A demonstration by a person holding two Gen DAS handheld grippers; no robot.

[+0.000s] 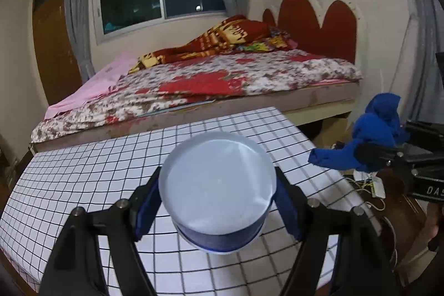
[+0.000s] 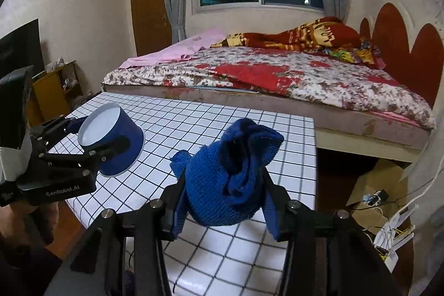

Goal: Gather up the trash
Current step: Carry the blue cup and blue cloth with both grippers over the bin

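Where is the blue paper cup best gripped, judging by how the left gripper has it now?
Across its side wall, near the middle. The left gripper clamps the blue paper cup from two opposite sides, base toward the camera. The round tapered wall gives both pads contact; the flared rim probably would not.

Blue cup (image 1: 219, 196) (held sideways), crumpled blue cloth (image 2: 230, 174)

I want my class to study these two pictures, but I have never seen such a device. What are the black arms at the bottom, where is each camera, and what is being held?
A person holds a hand-held two-finger gripper in each hand; no robot. Each picture comes from a camera on one gripper, looking along its fingers. The left gripper clamps a blue paper cup, seen bottom-first. The right gripper clamps a crumpled blue cloth. Both are held above a checked table, before a bed. The table parts in view look bare.
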